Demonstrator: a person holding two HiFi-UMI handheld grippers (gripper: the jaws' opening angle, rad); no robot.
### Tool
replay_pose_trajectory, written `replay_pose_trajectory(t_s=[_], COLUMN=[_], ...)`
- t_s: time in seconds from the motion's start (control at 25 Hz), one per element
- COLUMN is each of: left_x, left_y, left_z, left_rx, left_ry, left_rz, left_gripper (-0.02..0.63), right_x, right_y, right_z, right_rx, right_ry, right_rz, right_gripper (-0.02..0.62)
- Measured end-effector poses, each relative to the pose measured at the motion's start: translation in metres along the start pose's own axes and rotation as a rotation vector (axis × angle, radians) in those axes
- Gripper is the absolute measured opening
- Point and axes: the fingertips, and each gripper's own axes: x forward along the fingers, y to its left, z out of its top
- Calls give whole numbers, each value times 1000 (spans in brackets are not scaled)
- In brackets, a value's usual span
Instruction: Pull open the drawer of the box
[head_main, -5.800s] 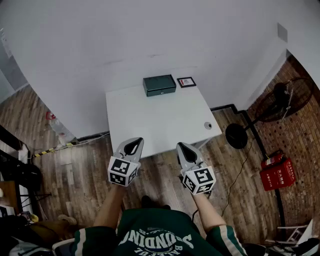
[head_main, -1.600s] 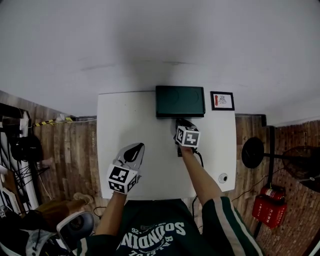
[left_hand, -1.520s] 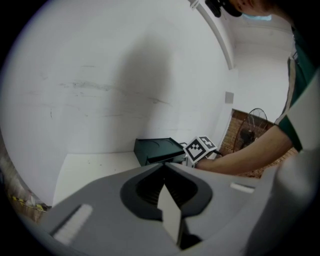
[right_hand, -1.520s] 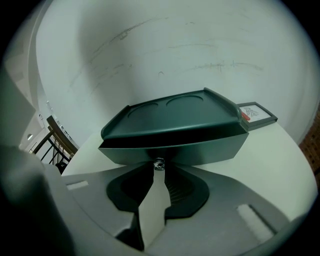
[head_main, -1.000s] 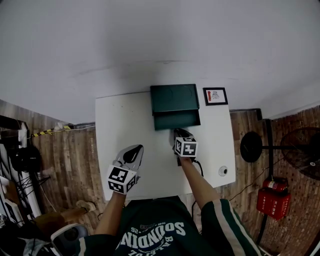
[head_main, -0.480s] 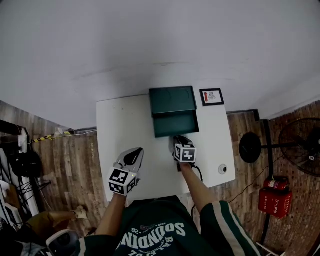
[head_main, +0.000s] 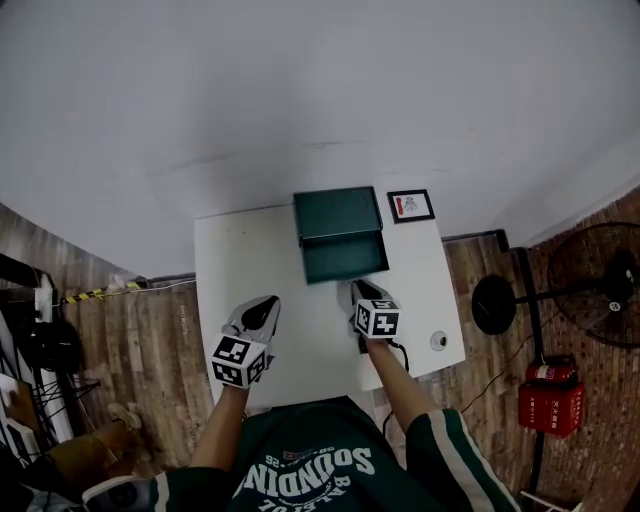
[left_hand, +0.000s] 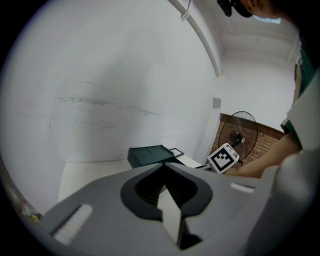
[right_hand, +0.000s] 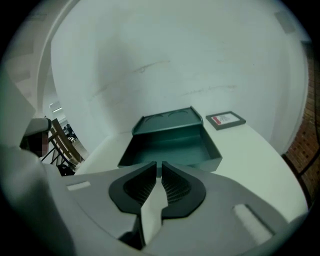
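A white table (head_main: 260, 300) stands against a white wall (head_main: 300, 90). At the far edge of the table sits a dark green box (head_main: 337, 210). Its drawer (head_main: 345, 258) is pulled out toward the near side, so you can look down into it. The drawer sticks out of the front of the box and rests on the table.

Just to the right of the box lies a small picture frame (head_main: 410, 205). A little round thing (head_main: 438, 341) sits near the right edge of the table, well apart from the box.

The right tongs (head_main: 360, 290) are over the table, just on the near side of the drawer's front. Their jaws are closing. Only a thin gap is left between them, and nothing is in it. They are not gripping the drawer.

The left tongs (head_main: 264, 308) are over the near left part of the table, well apart from the box. Their jaws are pressed together and hold nothing.

On the wooden floor (head_main: 160, 350) to the right stand a fan (head_main: 600, 285) and a red crate (head_main: 553, 395).
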Motion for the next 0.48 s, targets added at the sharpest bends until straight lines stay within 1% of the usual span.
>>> replay_pose_trajectory(t_s=[0.04,0.12,0.36,0.48], left_x=[-1,-2,-11,-16], left_y=[1,3,5,5], left_z=[5,16,60,81], left_rx=[5,16,67,92], left_ry=[-10,-34,-115,-155], left_rz=[0,1,3,3], left_gripper=[52,52,52,52], right_x=[-8,-24,-82,-109], right_y=[3,11,52,71], right_z=[12,36,111,141], right_rx=[-12,-43,-171,-224], right_ry=[-34,-100,-313,-413], right_rz=[4,17,90,122], right_gripper=[21,2,2,2])
